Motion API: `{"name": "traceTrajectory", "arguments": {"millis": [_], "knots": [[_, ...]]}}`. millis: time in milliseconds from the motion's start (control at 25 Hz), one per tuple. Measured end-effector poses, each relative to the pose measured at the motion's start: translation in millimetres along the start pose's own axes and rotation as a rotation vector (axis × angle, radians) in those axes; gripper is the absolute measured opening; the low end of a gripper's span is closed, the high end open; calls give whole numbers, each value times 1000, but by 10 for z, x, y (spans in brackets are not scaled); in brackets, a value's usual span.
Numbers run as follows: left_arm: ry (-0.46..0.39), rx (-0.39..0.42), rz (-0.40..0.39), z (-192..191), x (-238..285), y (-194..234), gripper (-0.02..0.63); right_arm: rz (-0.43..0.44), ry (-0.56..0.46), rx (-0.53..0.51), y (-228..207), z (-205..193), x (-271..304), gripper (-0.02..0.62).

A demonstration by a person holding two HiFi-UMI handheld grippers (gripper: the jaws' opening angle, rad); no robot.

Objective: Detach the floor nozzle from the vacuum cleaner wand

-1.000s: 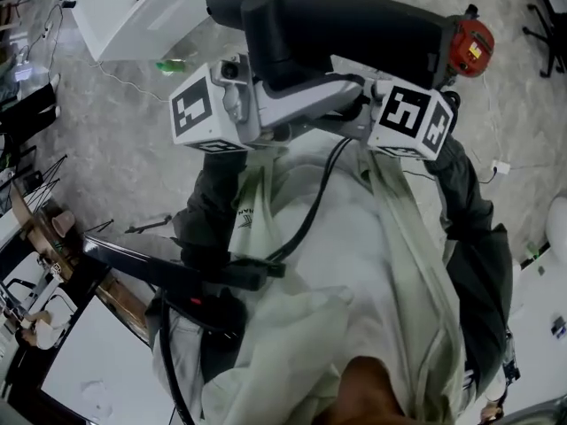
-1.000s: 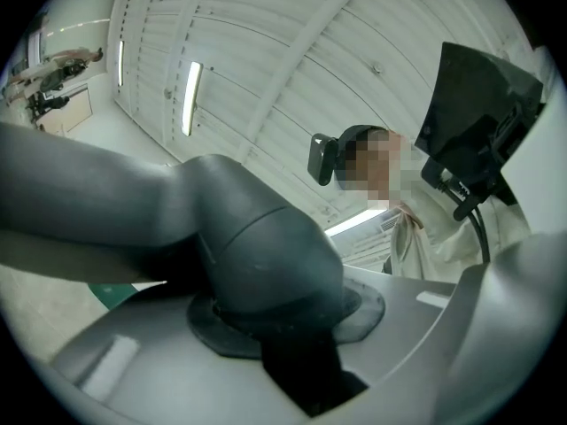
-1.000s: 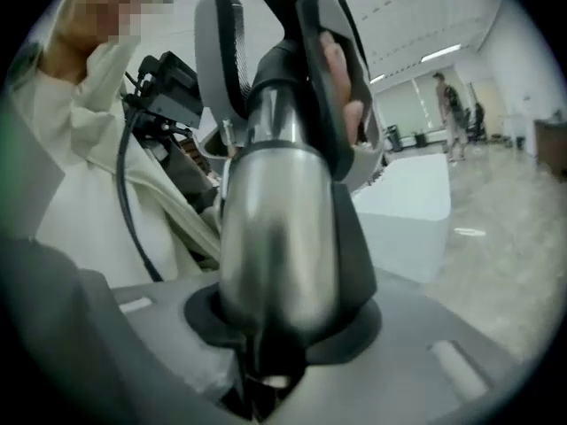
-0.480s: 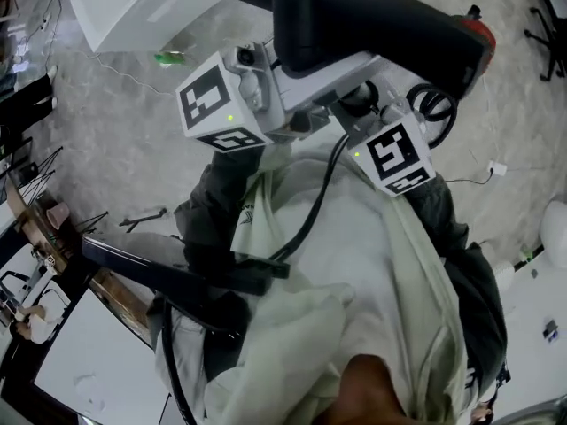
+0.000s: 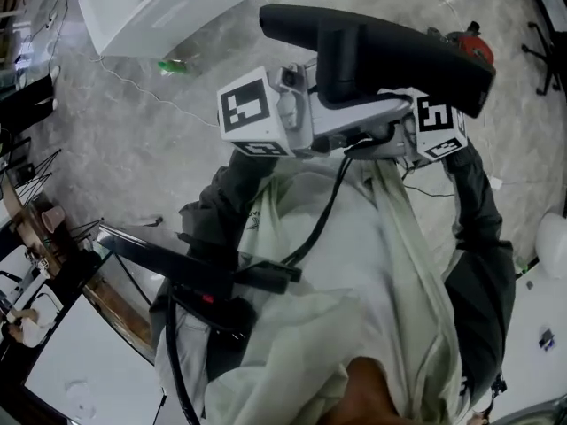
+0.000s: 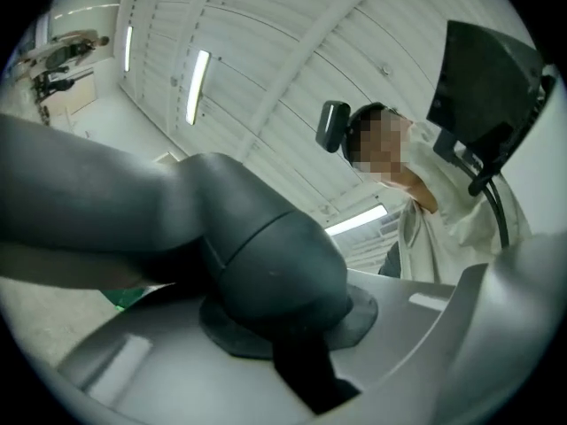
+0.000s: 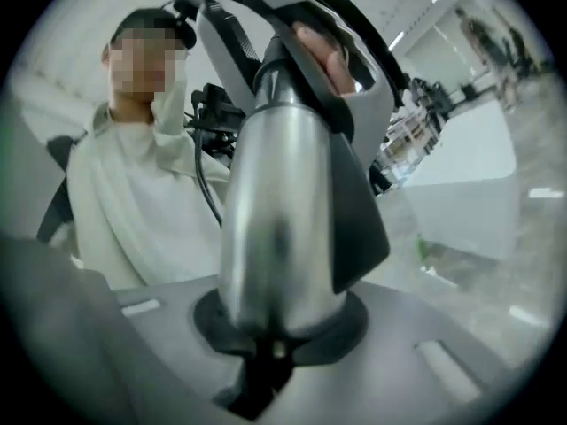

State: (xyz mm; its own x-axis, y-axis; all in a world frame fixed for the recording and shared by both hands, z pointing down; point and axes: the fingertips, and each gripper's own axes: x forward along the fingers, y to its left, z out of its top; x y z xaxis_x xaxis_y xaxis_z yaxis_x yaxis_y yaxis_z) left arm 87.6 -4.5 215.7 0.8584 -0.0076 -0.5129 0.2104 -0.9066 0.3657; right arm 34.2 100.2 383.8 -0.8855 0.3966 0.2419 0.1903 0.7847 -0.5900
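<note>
In the head view the floor nozzle (image 5: 390,47) is a long, matte black bar held up in front of the person's chest. A thick neck drops from it towards the two pale grey grippers. The left gripper (image 5: 341,122) reaches in from the left and the right gripper (image 5: 399,135) from the right, their marker cubes facing outward and the dark-sleeved arms bent up to them. A black cable (image 5: 323,202) trails down over a creased, pale jacket (image 5: 354,273). Below lies a grey, marble-veined floor (image 5: 133,140), with a white desk (image 5: 159,7) at the upper left and a red object (image 5: 471,44) behind the nozzle. In the left gripper view the left gripper (image 6: 301,361) clamps the nozzle's smooth, dark grey neck (image 6: 257,264), a rounded elbow that fills the space between its jaws. The jaws have just closed in and then eased slightly. The gripper points upward at a white ribbed ceiling with strip lights (image 6: 197,82). In the right gripper view the right gripper (image 7: 266,361) pinches the wand (image 7: 275,220), a glossy silver tube with a dark fin on its side. The wand stands straight up from the jaws, which have just been closing on it.
</note>
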Motion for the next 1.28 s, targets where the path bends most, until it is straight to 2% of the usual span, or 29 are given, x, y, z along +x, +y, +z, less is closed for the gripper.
{"name": "traceTrajectory", "arguments": {"millis": [40, 80, 120, 160, 280, 320, 360, 400, 440, 480, 520, 560, 640, 720, 760, 800, 840, 880, 920, 960, 1080, 1120, 1160, 1200, 1240, 1280], "knots": [[-18, -36, 35, 18, -37, 78, 72, 27, -2, 34, 15, 21, 5, 49], [-35, -68, 82, 58, -90, 178, 70, -24, -7, 58, -49, 62, 13, 48], [-47, -93, 130, 107, -151, 268, 67, -138, -6, 69, -164, 105, 27, 46], [-52, -105, 174, 157, -213, 334, 66, -294, 7, 69, -304, 135, 37, 44], [-53, -103, 275, 241, -376, 448, 66, -861, 91, 48, -727, 132, -73, 35], [-55, -106, 304, 242, -420, 487, 66, -1017, 115, 40, -826, 115, -141, 35], [-58, -111, 333, 238, -464, 532, 64, -1135, 135, 34, -900, 99, -201, 35], [-63, -116, 356, 237, -510, 574, 65, -1209, 152, 29, -954, 88, -236, 35], [-68, -117, 367, 242, -555, 594, 65, -1233, 166, 24, -983, 82, -235, 35], [-72, -109, 358, 253, -585, 579, 66, -1206, 170, 16, -982, 81, -196, 35], [-74, -92, 324, 267, -589, 522, 66, -1130, 162, 3, -950, 86, -129, 37], [-74, -66, 264, 280, -562, 427, 71, -1016, 142, -12, -884, 95, -49, 38], [-69, -10, 91, 304, -451, 159, 74, -699, 103, -36, -640, 91, 95, 40], [-64, 17, -73, 310, -348, -118, 77, -309, 82, -29, -274, 59, 187, 40], [-66, 16, -117, 303, -327, -200, 77, -109, 75, -6, -79, 49, 212, 40], [-75, 0, -120, 302, -327, -202, 77, 58, 66, 29, 73, 62, 219, 38], [-92, -29, -83, 313, -347, -119, 76, 149, 53, 65, 134, 98, 217, 37], [-109, -64, -25, 328, -381, 14, 74, 142, 40, 95, 94, 144, 220, 37], [-120, -97, 33, 344, -416, 141, 71, 50, 31, 113, -14, 179, 233, 37], [-121, -119, 84, 355, -443, 228, 69, -100, 33, 120, -148, 194, 244, 37], [-91, -142, 236, 367, -504, 379, 67, -712, 109, 112, -573, 151, 124, 35], [-84, -149, 291, 378, -539, 444, 66, -892, 139, 105, -692, 146, 46, 37], [-81, -155, 338, 396, -582, 507, 66, -1032, 163, 98, -786, 154, -22, 35], [-80, -161, 370, 419, -625, 554, 66, -1123, 181, 91, -849, 171, -64, 35], [-84, -162, 381, 444, -662, 578, 66, -1159, 192, 83, -883, 187, -71, 35], [-90, -156, 371, 470, -692, 573, 66, -1140, 195, 71, -896, 200, -43, 35]]}}
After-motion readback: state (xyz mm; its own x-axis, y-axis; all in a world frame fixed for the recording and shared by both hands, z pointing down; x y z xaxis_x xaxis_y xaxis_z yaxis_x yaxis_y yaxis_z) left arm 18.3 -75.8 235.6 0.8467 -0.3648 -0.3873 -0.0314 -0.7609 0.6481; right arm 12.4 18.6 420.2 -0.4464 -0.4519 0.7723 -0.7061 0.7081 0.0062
